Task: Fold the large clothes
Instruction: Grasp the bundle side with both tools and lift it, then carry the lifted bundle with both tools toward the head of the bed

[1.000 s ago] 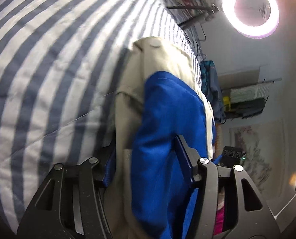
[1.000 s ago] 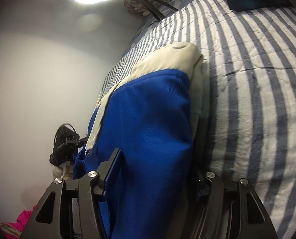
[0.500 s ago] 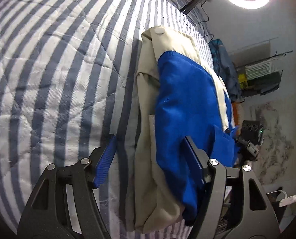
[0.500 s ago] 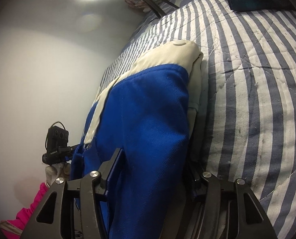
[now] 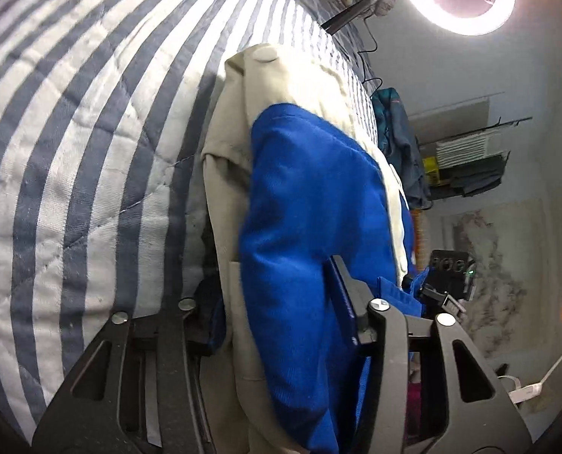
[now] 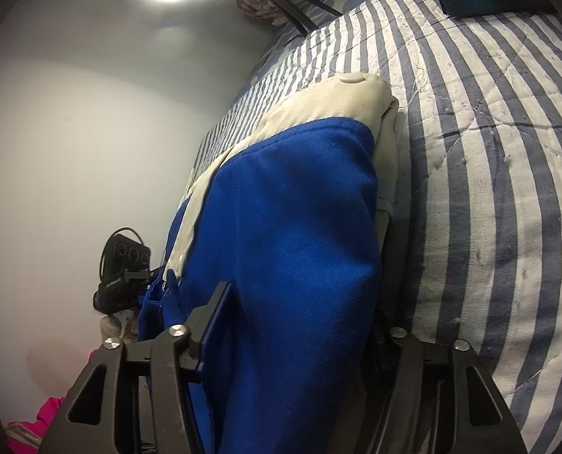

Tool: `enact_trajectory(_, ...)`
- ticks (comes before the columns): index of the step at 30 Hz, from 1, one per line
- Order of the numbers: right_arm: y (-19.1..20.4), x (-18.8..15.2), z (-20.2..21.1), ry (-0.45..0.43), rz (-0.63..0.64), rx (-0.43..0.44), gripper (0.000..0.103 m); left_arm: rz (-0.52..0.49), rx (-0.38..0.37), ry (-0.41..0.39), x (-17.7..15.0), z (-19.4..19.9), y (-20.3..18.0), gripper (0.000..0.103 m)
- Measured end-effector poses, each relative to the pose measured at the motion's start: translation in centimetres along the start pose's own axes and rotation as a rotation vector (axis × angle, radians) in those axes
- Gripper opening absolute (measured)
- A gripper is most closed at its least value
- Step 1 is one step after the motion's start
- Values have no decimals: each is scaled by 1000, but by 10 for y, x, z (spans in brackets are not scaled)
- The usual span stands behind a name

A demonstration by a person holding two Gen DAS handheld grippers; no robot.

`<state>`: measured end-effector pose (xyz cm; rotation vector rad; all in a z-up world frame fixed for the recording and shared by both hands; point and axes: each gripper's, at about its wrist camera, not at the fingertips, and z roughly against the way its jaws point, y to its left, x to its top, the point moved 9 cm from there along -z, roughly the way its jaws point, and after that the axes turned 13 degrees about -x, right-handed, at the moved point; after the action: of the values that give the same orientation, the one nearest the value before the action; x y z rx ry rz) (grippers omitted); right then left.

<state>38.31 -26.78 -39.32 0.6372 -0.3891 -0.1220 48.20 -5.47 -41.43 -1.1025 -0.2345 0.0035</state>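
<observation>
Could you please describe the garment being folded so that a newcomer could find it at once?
On the striped quilt lies a blue and cream jacket, pinched by both grippers. Its blue panel and cream collar end with a round snap distinguish it from the bedding.

Legible text: one item only. Small white lettering on the side of the black camera unit [image 6: 123, 276] in the right wrist view, too small to read with certainty. No other labels, numbers or signs legible.
</observation>
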Motion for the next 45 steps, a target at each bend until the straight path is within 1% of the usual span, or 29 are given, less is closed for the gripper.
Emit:
enact_trajectory(1,4,0,0,-4,4,-6,43,-16,14,-4,-1,1,-3,42)
enact_trajectory(2,7,0,1,-12,13,-17,38,-36,29,-9,-1,2,-8,39)
enact_trajectory(5,21,3,7,-37,71,-77,32,-78,71,-20,-2,5,-19,30)
enact_trajectory(9,44,6,19,-73,141,-114,29,-124,100,-35,-4,8,-40,27)
enact_trajectory(13,60,3,33,-95,187,-146,27,-142,90,-50,-10,10,-63,25)
enact_trajectory(17,70,2,55,-123,225,-184,26,-166,65,-32,-20,5,-91,23)
enact_trajectory(23,58,15,100,-195,246,-229,26,-226,34,-18,-23,-17,-132,23)
enact_trajectory(27,42,27,127,-237,257,-274,26,-266,10,-4,-16,-47,-161,23)
enact_trajectory(31,19,44,152,-279,253,-320,26,-297,-23,11,-3,-84,-187,23)
enact_trajectory(34,-1,63,166,-308,248,-351,26,-333,-46,26,11,-115,-203,23)
enact_trajectory(38,-33,95,180,-343,227,-398,26,-360,-86,52,32,-160,-223,23)
enact_trajectory(41,-54,120,188,-362,212,-435,26,-377,-101,58,51,-195,-236,22)
enact_trajectory(45,-73,155,199,-382,205,-483,26,-365,-132,57,79,-235,-249,22)
